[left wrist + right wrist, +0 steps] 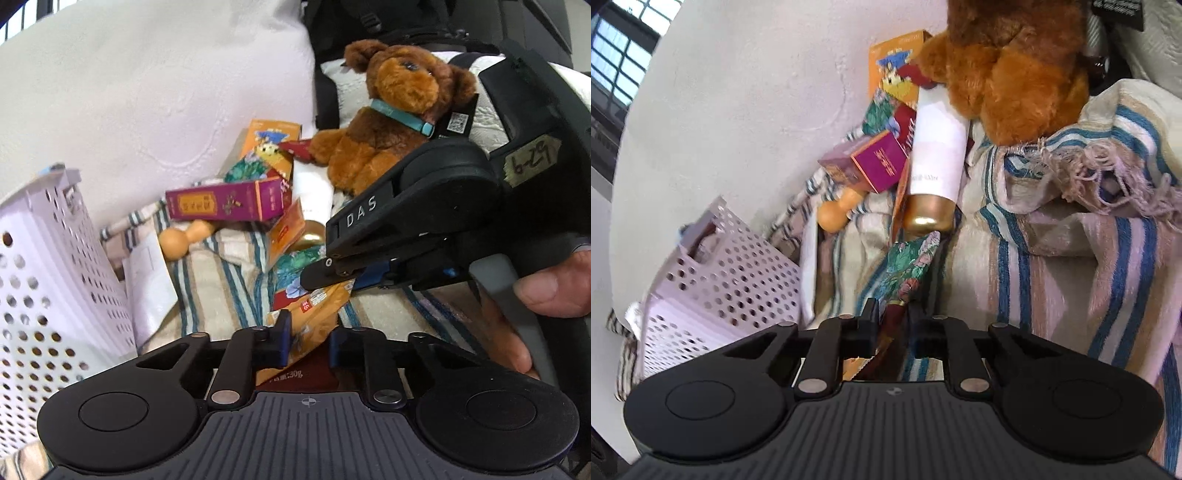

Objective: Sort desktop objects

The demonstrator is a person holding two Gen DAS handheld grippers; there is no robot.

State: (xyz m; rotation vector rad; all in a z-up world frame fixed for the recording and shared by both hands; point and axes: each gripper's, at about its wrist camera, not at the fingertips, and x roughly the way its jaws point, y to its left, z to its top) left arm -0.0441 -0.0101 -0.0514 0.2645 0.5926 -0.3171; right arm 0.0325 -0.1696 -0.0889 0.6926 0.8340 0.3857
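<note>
A crinkled snack packet, orange with a floral end, lies on the striped cloth. My left gripper is shut on its near end, with the packet filling the gap between the pads. My right gripper comes in from the right, held by a hand, and pinches the packet's far floral end. In the right wrist view the packet runs edge-on between the closed fingers of the right gripper.
A white perforated basket stands at the left. Behind the packet are piled a purple box, a wooden gourd, an orange box, a white bottle with a gold cap and a brown plush dog.
</note>
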